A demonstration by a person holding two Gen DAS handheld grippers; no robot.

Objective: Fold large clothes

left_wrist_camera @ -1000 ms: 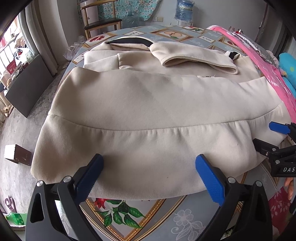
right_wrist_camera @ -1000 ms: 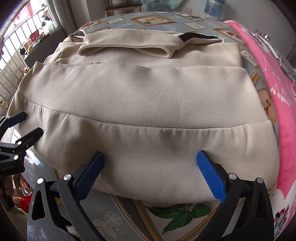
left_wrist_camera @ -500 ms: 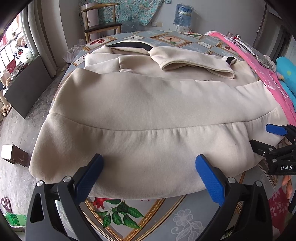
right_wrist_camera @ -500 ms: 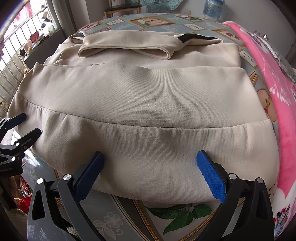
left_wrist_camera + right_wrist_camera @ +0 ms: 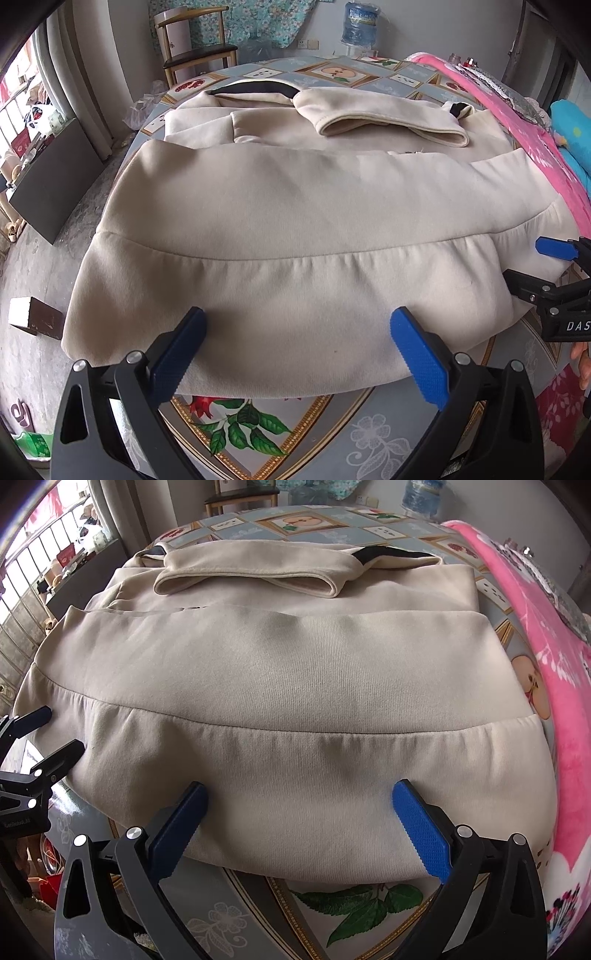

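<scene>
Reading the lettering first: white capitals "DAS" show on the black body of the right gripper (image 5: 524, 266) where it pokes in at the edge of the left wrist view, cut off by the frame, and a smaller white word sits on the left gripper (image 5: 55, 731) in the right wrist view, too small to make out. Down on the table (image 5: 369, 435), the cream sweatshirt (image 5: 295, 221) lies spread flat, sleeves folded across its upper part, a black-lined collar at the far end, and its ribbed hem running along the near table edge. Both tools face that hem side by side: the left gripper (image 5: 297, 350) has its blue pads spread wide, tips just at the hem fabric, nothing pinched between them; the right gripper (image 5: 299, 819) matches it, jaws wide apart, pads resting against the band and gripping nothing. A strip of floral tablecloth shows bare below the hem, so the near edge has a little room. On the right a pink blanket (image 5: 524, 635) crowds close along the garment's side. On the left the hem corner hangs past the table edge over open floor, where a small box (image 5: 33, 315) sits. Beyond the collar lies bare tabletop, then a wooden chair (image 5: 195, 48) and a water jug (image 5: 360, 22) by the wall.
</scene>
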